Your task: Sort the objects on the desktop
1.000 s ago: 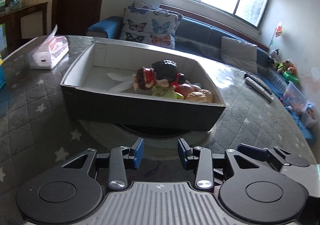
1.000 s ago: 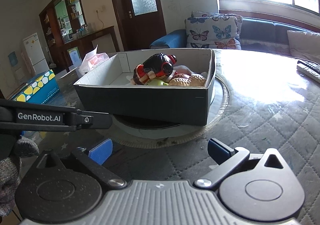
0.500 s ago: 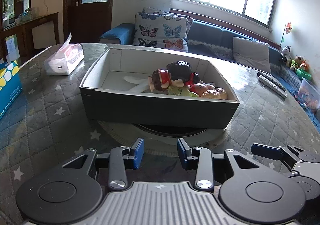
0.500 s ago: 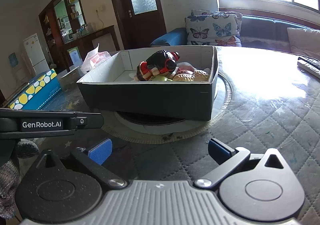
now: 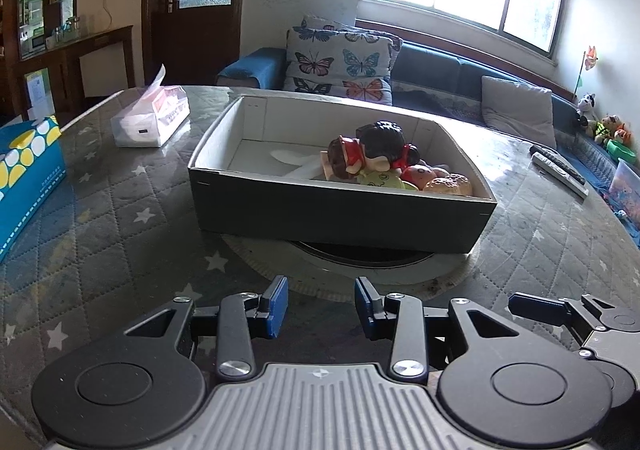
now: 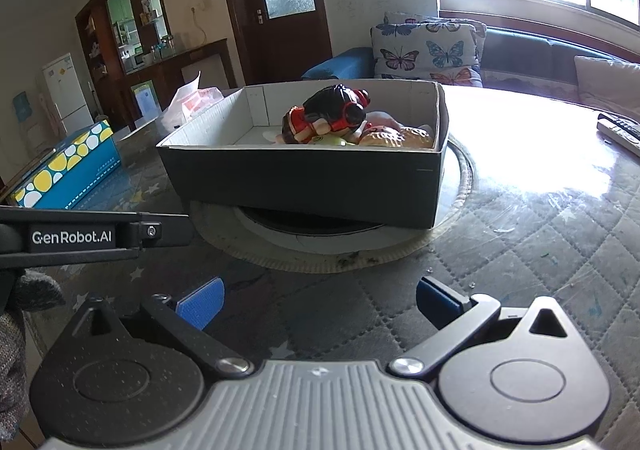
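Risk noted: the box (image 5: 336, 205) sits partly on a raised round turntable (image 5: 360, 266), so a push against its wall could slide or tip it and disturb the toys (image 5: 372, 157) heaped in its right end. The box is dark outside, white inside, its left half nearly bare. The left gripper (image 5: 320, 306) has just been narrowing, with nothing between its jaws; the right gripper (image 6: 320, 298) stands wide and empty, both near the table (image 5: 120, 234) edge.

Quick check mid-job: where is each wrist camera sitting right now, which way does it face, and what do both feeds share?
Left wrist: behind the left gripper, looking slightly down across the quilted table at the cardboard box; its jaws stand apart, empty; the right gripper's finger shows at lower right.
Right wrist: behind the right gripper, wide open, facing the box from further right; the left gripper's arm and a gloved hand show at left.
Shared: box, toys, blue tissue box, butterfly cushion.
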